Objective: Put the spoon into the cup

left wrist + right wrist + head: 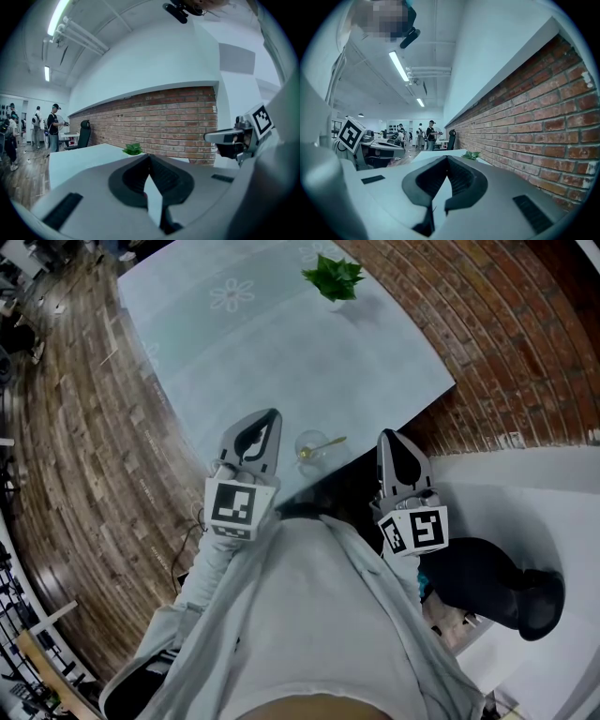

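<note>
Risk around the small clear glass cup, standing close to the near edge of the pale blue-green table with faint flower prints, between the two tools: likely to tip or slide off that edge under a careless reach from either side. Slim gold-coloured metal spoon apparently lying in or across the cup's mouth, handle poking out to the right; if only leaning on the rim, prone to slipping out or levering the light glass over at a nudge. Left grey two-jaw gripper pressed together with nothing between its ribbed pads, near the cup on its left. Right grey two-jaw gripper likewise clamped tight and empty, a little apart from the handle. No grasp possible without spreading first, and a late or off-centre pinch on so thin a handle apt to flick it away. Hard to judge from the head view: spoon bowl truly down inside the glass, or merely resting on top; too small and glary. Cup and spoon absent from both gripper views, only the far table, a small green leafy plant and a red brick wall showing there. Near table edge partly covered by the person's pale grey sleeve. Dark rounded object at lower right not identifiable.
</note>
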A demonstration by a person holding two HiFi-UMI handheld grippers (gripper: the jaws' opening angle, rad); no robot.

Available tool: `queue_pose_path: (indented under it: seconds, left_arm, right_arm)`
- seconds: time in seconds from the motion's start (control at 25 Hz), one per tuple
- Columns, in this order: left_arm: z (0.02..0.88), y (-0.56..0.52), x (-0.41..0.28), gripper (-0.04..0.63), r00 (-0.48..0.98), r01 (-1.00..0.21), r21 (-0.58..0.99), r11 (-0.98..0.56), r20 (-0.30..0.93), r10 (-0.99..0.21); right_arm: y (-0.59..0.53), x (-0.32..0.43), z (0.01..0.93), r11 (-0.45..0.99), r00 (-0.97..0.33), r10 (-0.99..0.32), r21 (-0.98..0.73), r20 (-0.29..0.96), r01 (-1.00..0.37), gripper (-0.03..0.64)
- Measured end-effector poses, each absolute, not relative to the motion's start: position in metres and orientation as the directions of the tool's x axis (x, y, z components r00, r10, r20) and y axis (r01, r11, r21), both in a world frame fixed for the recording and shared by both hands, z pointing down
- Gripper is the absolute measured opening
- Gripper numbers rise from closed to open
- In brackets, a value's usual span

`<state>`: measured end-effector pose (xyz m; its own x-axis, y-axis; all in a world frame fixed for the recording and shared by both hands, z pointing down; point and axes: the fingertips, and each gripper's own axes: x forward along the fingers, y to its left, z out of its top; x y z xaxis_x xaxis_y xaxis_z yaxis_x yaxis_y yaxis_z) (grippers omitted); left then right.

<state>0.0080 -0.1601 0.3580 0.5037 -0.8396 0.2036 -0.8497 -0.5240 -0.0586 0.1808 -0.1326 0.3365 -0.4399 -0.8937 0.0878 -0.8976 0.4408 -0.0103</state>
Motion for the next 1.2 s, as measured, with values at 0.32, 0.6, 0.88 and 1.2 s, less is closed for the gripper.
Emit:
queue_pose_path:
  seconds: [0.32,0.6,0.88,1.2]
  left_arm:
    - [0.360,-0.162,0.010,0.020,0.504,-0.850,-0.055,-0.524,0.210,-0.838]
    - [0.363,-0.163,0.010,0.020,0.502,-0.850,-0.058,-0.524,0.215,-0.838]
    - [0.364,-0.166,0.013,0.020,0.502,-0.850,-0.053,-0.525,0.221,-0.836]
    - [0.369,-0.165,0.016,0.020,0.506,-0.846,-0.052,-0.530,0.234,-0.830]
  right_arm:
    - [-0.134,0.184,0.340,0.430,-0.431,-0.897,-0.028,0.093,-0.902,0.016]
    - [-0.135,0.183,0.344,0.437,-0.436,-0.894,-0.020,0.103,-0.899,0.015]
    - [-0.137,0.184,0.344,0.439,-0.439,-0.892,-0.027,0.106,-0.898,0.015]
    - [-0.136,0.186,0.349,0.446,-0.448,-0.886,-0.041,0.118,-0.894,0.015]
